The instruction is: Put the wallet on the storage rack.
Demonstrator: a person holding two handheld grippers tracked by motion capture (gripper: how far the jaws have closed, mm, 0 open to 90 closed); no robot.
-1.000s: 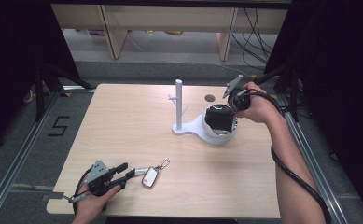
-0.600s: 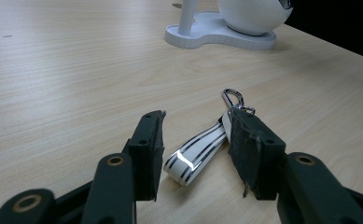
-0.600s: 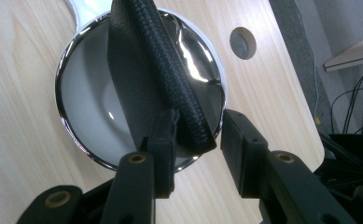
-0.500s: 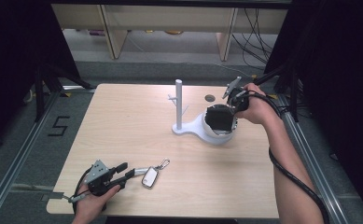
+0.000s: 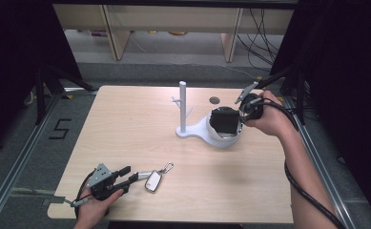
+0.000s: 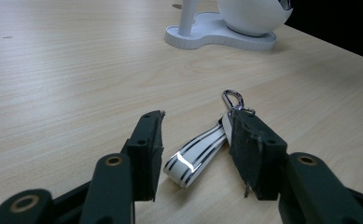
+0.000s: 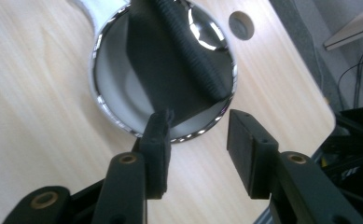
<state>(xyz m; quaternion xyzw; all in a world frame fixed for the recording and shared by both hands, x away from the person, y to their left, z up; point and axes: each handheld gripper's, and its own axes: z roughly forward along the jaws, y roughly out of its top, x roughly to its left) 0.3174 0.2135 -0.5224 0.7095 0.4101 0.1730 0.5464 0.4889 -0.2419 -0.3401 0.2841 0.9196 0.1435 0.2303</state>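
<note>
A white key fob (image 5: 153, 182) with black stripes and a silver clip (image 5: 167, 167) lies flat near the table's front edge. My left gripper (image 5: 131, 173) is open just left of it. In the left gripper view the fob (image 6: 198, 151) lies between the open jaws of my left gripper (image 6: 195, 122), untouched. A white stand (image 5: 189, 130) with an upright post (image 5: 183, 102) and a chrome-rimmed bowl (image 5: 212, 137) sits at centre right. My right gripper (image 5: 242, 114) hovers open at the bowl's right rim. Something dark and ribbed (image 7: 188, 51) shows inside the bowl (image 7: 105, 109), below my right gripper (image 7: 200, 120).
A round hole (image 5: 214, 100) is cut in the tabletop behind the stand. The wooden table (image 5: 126, 129) has metal rails along both sides. Shelving and cables stand beyond its far edge. A black cable trails from my right hand along the forearm.
My right gripper has shifted slightly at the bowl, and the dark shape inside it looks different. My left gripper stays beside the key fob.
</note>
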